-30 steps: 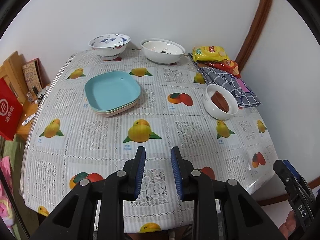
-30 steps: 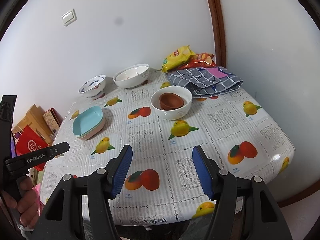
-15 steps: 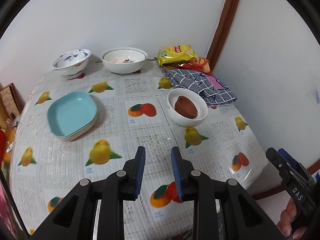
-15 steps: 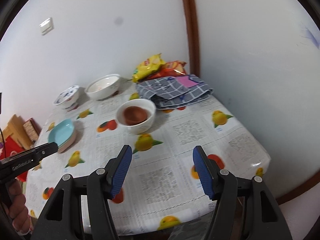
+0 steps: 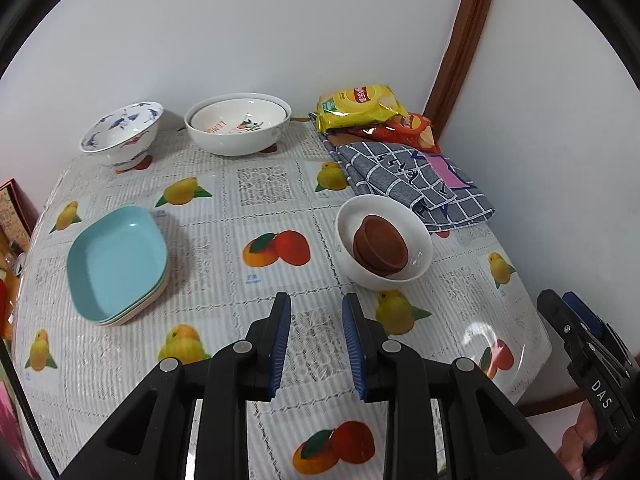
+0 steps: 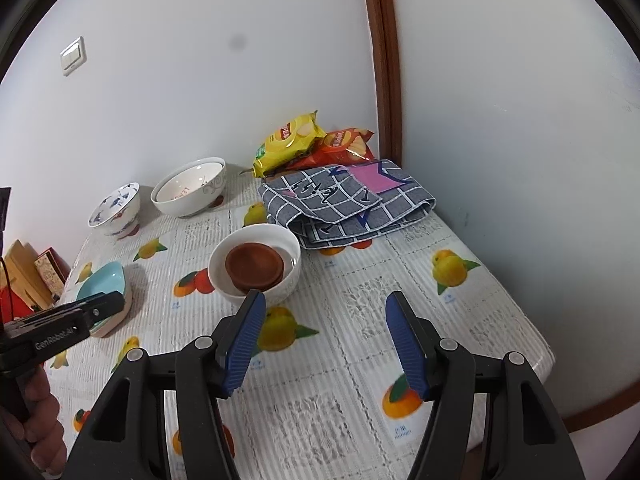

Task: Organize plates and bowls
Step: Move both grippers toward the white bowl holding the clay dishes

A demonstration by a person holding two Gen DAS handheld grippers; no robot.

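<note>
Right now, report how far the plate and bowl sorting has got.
Done: plates sit stacked, brown bowl nests in the white bowl. In hand: nothing; left gripper and right gripper are empty. Left: blue-patterned bowl and large white bowl stand apart.

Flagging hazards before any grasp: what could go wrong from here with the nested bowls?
The brown bowl sits loose and tilted inside the white bowl; lifting the outer one could make it slide or tip out. The checked cloth lies close behind, so a gripper finger might snag it. Both grippers are empty.
</note>
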